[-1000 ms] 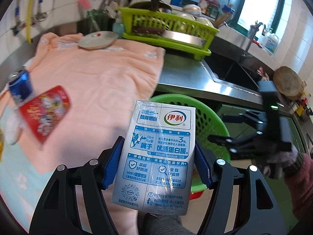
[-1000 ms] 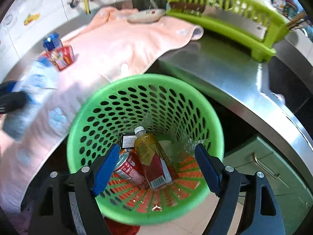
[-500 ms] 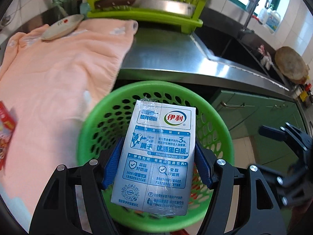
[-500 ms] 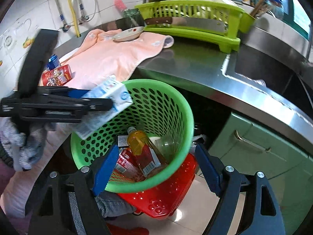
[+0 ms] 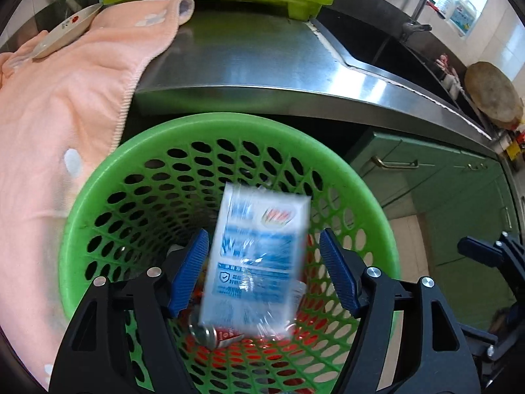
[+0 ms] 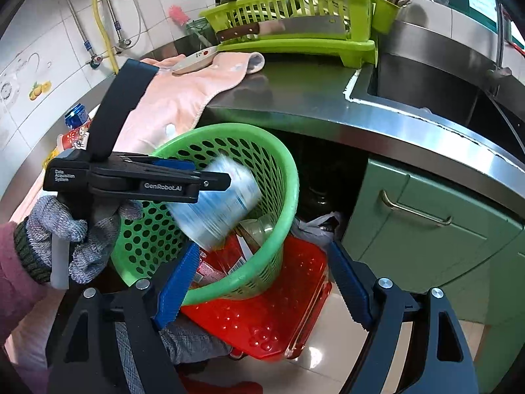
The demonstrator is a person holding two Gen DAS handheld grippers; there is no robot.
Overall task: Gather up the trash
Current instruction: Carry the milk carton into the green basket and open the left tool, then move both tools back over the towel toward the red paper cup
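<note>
One milk carton [image 5: 256,262], white and blue and smeared by motion, sits between the blue pads of the left gripper [image 5: 264,272], whose jaws are opening; a gap shows on each side of the carton, so the pads no longer press on it. It hangs over the mouth of the one green basket [image 5: 82,216], with a single can [image 5: 205,331] lying on the basket floor at about six o'clock from the carton. In the right wrist view the same carton [image 6: 213,203] tilts inside the basket rim [image 6: 288,170], just past the tip of the left gripper [image 6: 210,180], which a gloved hand [image 6: 75,236] grips at nine o'clock. The right gripper [image 6: 262,279] stands wide with nothing between its two pads. Under the green basket lies one red basket [image 6: 279,321]. On the steel counter [image 6: 295,98] at twelve o'clock sit one pink towel [image 6: 177,95], one plate [image 6: 193,60], one yellow-green dish rack [image 6: 295,16] and one cleaver [image 6: 282,28]. At ten o'clock stand one blue can [image 6: 77,115] and one red packet [image 6: 73,136].
</note>
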